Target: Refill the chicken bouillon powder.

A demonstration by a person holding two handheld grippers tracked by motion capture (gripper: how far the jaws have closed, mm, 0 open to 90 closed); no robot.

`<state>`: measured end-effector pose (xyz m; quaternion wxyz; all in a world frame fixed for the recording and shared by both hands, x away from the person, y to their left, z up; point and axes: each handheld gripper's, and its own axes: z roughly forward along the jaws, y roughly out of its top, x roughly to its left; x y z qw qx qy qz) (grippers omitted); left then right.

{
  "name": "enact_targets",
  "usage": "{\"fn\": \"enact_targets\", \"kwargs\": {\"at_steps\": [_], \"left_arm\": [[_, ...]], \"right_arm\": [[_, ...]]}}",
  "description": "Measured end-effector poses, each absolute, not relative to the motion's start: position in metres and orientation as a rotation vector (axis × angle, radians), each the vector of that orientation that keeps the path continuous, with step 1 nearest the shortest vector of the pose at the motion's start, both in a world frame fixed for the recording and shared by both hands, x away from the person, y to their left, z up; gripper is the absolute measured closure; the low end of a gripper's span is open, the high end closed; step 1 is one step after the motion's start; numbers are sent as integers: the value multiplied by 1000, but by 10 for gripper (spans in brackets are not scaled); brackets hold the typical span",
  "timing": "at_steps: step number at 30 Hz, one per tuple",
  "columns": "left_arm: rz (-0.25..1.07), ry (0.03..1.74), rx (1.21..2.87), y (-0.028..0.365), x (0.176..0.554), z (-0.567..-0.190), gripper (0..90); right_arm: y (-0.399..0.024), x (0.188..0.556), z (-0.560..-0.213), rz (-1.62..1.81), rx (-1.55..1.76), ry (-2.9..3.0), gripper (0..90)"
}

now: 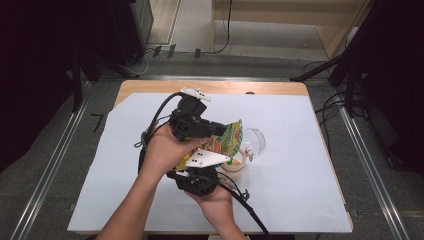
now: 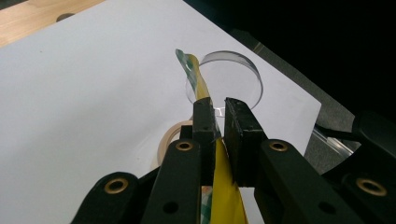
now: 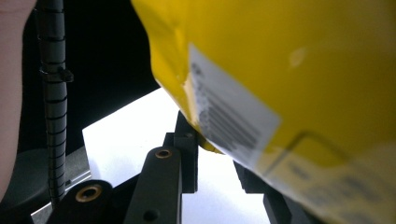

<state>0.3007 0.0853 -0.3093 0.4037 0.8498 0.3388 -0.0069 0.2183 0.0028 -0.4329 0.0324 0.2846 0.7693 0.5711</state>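
- The snack pouch (image 1: 227,140), yellow with green and orange print, hangs tilted in the air between the two grippers, above a cup on the table.
- The left gripper (image 2: 217,126) has its jaws narrow and pinched on the pouch's thin edge; in the left gripper view the yellow film runs up between the two black pads and past their tips.
- The right gripper (image 3: 217,154) comes at the pouch from below; its jaws stand a little apart with the pouch's lower corner between them, and I cannot tell whether the pads press on it. A barcode label (image 3: 233,121) shows on the pouch just above those jaws.
- Just beyond the left jaws lies a clear plastic lid (image 2: 229,79), empty, resting on the sheet.
- Below and beside the left jaws stands a round beige cup (image 1: 234,167); its contents are hidden by the pouch and the grippers.
- A white paper sheet (image 1: 300,165) covers most of the wooden table (image 1: 150,86), whose bare wood shows at the far edge.
- Around the table lies grey floor with metal rails (image 1: 370,160) and black cables (image 1: 330,107); dark stands rise at both sides.
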Motion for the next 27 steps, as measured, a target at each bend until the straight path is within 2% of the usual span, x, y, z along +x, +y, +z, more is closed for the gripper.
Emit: {"fn": "enact_targets", "kwargs": {"at_steps": [27], "left_arm": [[23,861,2135,89,302,-309,832]], "right_arm": [[8,227,-435,1757,861,2349,728]]}}
